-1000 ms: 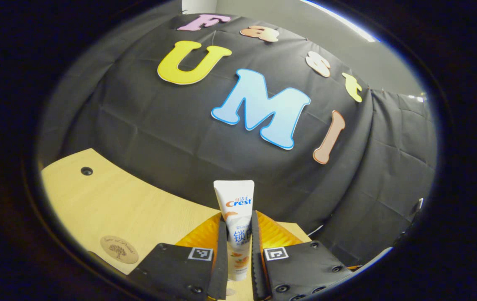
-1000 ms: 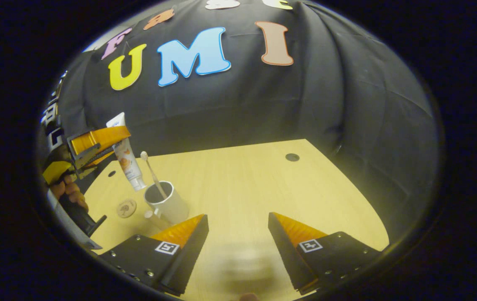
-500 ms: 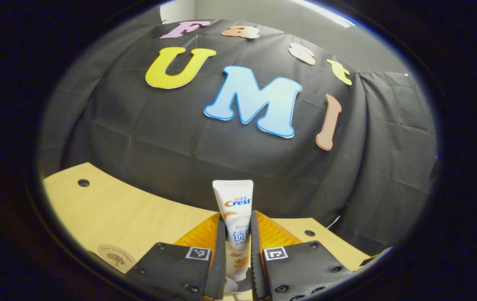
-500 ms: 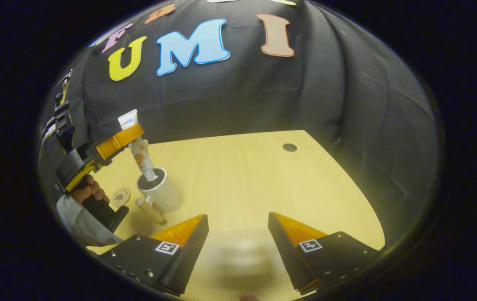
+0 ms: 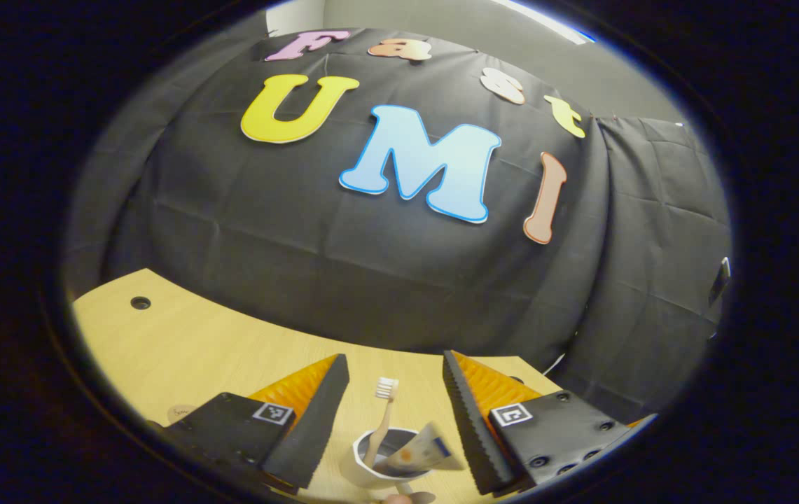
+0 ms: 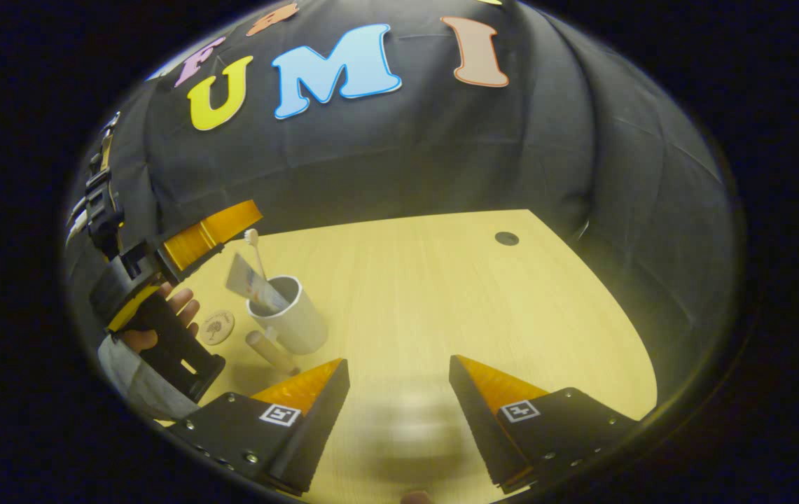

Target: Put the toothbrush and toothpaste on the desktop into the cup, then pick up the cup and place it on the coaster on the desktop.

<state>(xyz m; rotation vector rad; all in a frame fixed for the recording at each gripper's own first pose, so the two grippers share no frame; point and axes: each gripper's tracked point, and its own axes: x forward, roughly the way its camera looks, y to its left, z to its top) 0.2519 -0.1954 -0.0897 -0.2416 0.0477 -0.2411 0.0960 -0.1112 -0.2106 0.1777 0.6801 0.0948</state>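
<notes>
A white cup (image 5: 381,469) (image 6: 292,317) with a wooden handle (image 6: 271,351) stands on the pale wood desktop (image 6: 434,294). A toothbrush (image 5: 382,413) (image 6: 255,250) leans in it, bristles up. The toothpaste tube (image 5: 419,451) (image 6: 248,285) rests tilted inside the cup. My left gripper (image 5: 395,420) hangs open just above the cup, nothing between its fingers; the right gripper view shows it, held by a hand (image 6: 168,311), left of the cup. My right gripper (image 6: 399,392) stands open over the near desktop, apart from the cup. A round wooden coaster (image 6: 217,327) (image 5: 178,413) lies just left of the cup.
Black cloth walls close the desk at the back and right. Small dark holes (image 5: 139,302) (image 6: 506,238) sit in the far corners of the desktop. A grey sleeve (image 6: 136,378) shows at the left in the right gripper view.
My left gripper lowered the toothpaste into the cup, then opened and let it go; the tube now leans in the cup. The right gripper barely moved.
</notes>
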